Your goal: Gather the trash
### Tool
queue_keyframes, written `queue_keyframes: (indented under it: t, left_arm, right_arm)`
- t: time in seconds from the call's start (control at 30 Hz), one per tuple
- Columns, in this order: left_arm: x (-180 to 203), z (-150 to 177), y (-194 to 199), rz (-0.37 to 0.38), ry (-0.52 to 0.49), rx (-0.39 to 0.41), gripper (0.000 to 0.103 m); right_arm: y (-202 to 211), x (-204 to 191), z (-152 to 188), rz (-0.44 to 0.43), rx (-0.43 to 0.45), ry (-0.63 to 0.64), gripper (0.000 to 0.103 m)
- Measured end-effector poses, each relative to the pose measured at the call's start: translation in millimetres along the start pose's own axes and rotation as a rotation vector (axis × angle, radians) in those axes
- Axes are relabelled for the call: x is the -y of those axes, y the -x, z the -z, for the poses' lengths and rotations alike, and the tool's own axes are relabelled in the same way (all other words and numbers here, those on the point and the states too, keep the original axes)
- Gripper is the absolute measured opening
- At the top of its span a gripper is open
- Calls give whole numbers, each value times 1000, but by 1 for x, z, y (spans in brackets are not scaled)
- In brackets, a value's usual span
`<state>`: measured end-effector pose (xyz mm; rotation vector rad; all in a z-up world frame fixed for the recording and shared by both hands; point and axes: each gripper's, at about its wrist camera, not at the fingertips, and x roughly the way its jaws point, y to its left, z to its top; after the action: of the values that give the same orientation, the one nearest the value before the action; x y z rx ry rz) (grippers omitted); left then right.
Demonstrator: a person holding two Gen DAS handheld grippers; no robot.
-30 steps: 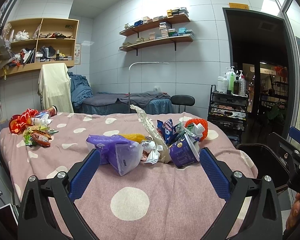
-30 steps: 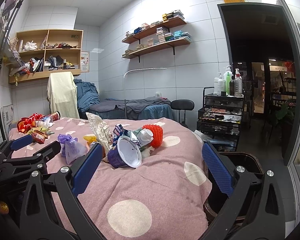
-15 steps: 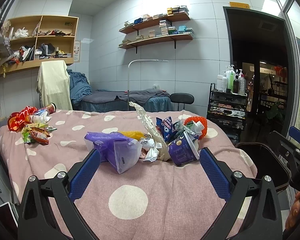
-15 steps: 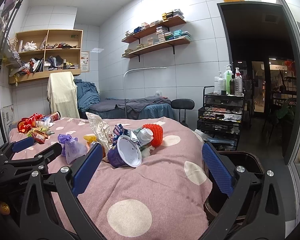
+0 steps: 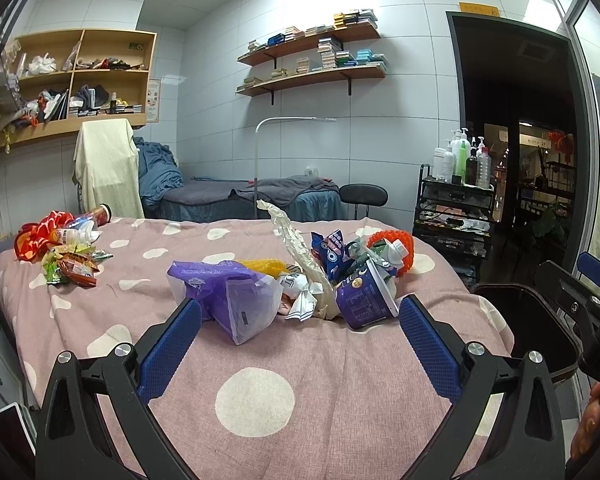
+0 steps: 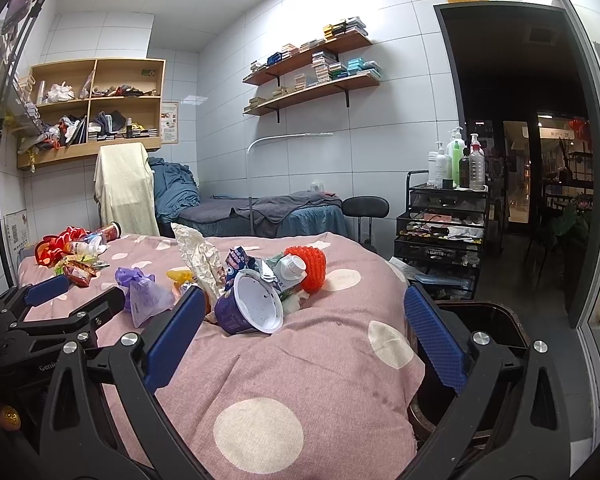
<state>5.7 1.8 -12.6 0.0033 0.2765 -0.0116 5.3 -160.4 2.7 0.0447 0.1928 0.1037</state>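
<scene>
Both tools are hovering low over the pink bedcover with white polka dots point(image 5: 256, 396), aimed at the litter, nothing gripped. The left gripper point(image 5: 300, 344) is holding its blue pads wide apart, empty; likewise the right gripper point(image 6: 300, 336). Judgement: they are spread ready for a first pick.

Main heap is sitting mid-bed, at 12 o'clock from the left tool: a crumpled purple plastic bag point(image 5: 228, 296), a tipped purple paper cup with white inside point(image 6: 252, 308), a twisted silver foil wrapper point(image 5: 296, 248), an orange-red mesh fruit sleeve point(image 6: 312, 268), misc. wrappers btwn them. The cup is lying on its side, mouth toward the right tool, so its rim is offering the easiest bite.

A second pile of red and green snack packets point(image 5: 68, 260) is lying at approx. 10 o'clock, well apart.

A dark round bin point(image 6: 484, 328) is standing off the bed's edge at 3 o'clock, presumably the drop point.
</scene>
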Motion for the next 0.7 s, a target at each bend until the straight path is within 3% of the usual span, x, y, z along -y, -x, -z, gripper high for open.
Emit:
queue_keyframes:
  t: [0.7]
  left_arm:
    - [-5, 4, -1, -2, 11, -19, 98]
  right_arm:
    - [-2, -2, 8, -8, -17, 0, 98]
